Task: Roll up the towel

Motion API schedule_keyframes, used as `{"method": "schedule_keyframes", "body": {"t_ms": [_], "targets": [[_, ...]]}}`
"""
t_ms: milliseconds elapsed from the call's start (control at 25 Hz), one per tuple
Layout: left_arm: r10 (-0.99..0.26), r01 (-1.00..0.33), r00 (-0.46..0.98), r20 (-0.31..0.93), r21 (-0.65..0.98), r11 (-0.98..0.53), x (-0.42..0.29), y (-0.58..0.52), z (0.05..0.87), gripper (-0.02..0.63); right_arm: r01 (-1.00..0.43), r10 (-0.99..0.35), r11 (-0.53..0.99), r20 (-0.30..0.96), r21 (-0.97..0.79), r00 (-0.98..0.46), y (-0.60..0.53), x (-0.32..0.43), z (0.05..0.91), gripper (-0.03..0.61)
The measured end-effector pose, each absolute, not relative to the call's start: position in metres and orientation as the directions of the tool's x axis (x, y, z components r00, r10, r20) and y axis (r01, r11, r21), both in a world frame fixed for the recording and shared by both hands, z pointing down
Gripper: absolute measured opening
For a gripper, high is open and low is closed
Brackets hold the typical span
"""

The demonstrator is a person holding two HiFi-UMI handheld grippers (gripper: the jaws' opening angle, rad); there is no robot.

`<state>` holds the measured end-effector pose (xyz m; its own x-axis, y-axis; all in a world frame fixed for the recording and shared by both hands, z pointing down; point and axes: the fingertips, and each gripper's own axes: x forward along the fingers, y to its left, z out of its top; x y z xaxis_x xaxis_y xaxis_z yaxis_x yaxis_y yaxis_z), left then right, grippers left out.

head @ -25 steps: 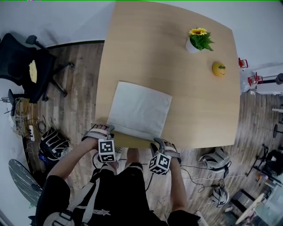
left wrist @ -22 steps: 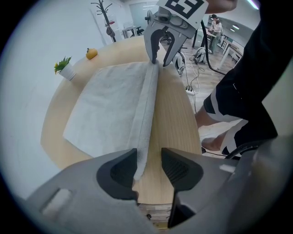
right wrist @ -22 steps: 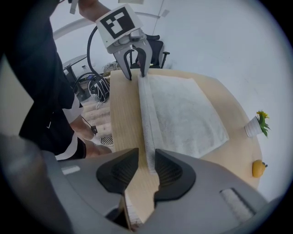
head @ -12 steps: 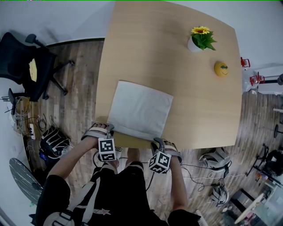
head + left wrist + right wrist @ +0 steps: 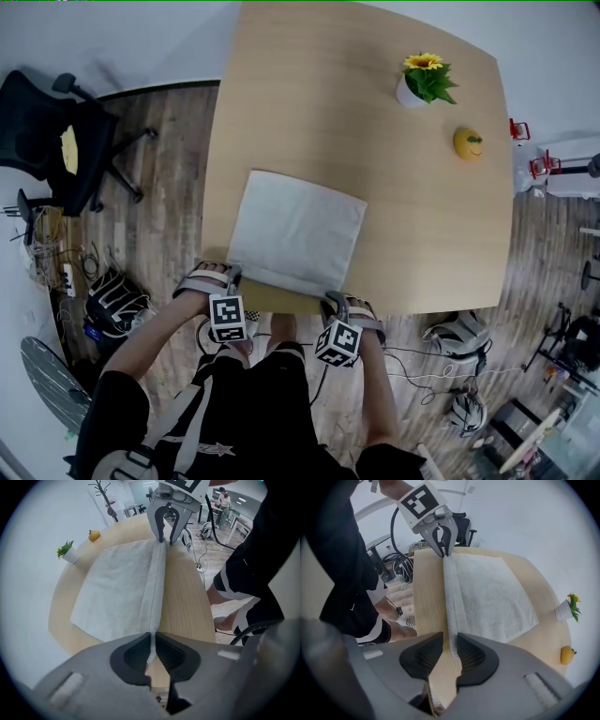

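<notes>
My left tongs have just clenched on the towel hem; my right tongs, closing, straddle it unpinched; I'd grip evenly, then roll away from both.

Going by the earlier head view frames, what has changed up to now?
The jaws of the left hand-held gripper have just been closing and now pinch the near edge of the towel. Those of the right hand-held gripper have been closing too, with the edge between them, not yet pinched. Neither gripper has moved; the towel and the potted flower stayed put.
</notes>
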<state>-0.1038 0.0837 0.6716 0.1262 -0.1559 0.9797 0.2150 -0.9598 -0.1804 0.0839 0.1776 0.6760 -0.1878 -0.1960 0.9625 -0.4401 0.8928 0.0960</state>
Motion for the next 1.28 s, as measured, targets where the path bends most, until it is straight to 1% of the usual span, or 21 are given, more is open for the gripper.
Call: {"method": "schedule_keyframes", "body": {"t_ms": [160,240,280,440,720,880,1120,1280], "targets": [[-0.168,0.224,0.124,0.978,-0.193,-0.955,-0.103,0.084,0.672,0.046,-0.437,-0.202,0.894,0.962,0.105,-0.183,0.177,0.085,0.677,0.099],[-0.175,0.229,0.126,0.977,-0.2,-0.953,-0.104,0.085,0.672,0.042,-0.427,-0.215,0.896,0.961,0.124,-0.173,0.177,0.085,0.676,0.085],[-0.179,0.232,0.128,0.976,-0.205,-0.951,-0.105,0.085,0.672,0.04,-0.42,-0.228,0.897,0.96,0.141,-0.165,0.177,0.085,0.676,0.04],[-0.197,0.232,0.135,0.971,-0.224,-0.947,-0.108,0.09,0.67,0.035,-0.414,-0.253,0.894,0.955,0.171,-0.154,0.176,0.086,0.676,0.031],[-0.184,0.228,0.14,0.973,-0.213,-0.95,-0.114,0.102,0.667,0.034,-0.429,-0.243,0.89,0.957,0.156,-0.157,0.19,0.083,0.674,0.023],[-0.158,0.234,0.139,0.978,-0.187,-0.954,-0.12,0.119,0.665,0.034,-0.429,-0.205,0.896,0.963,0.113,-0.174,0.208,0.077,0.672,0.023],[-0.055,0.264,0.109,0.993,-0.082,-0.961,-0.134,0.155,0.668,0.034,-0.439,-0.072,0.898,0.968,-0.043,-0.242,0.246,0.061,0.673,0.022],[-0.034,0.243,0.101,0.994,-0.058,-0.968,-0.136,0.158,0.666,0.034,-0.462,-0.032,0.881,0.962,-0.1,-0.27,0.253,0.057,0.669,0.023]]}}
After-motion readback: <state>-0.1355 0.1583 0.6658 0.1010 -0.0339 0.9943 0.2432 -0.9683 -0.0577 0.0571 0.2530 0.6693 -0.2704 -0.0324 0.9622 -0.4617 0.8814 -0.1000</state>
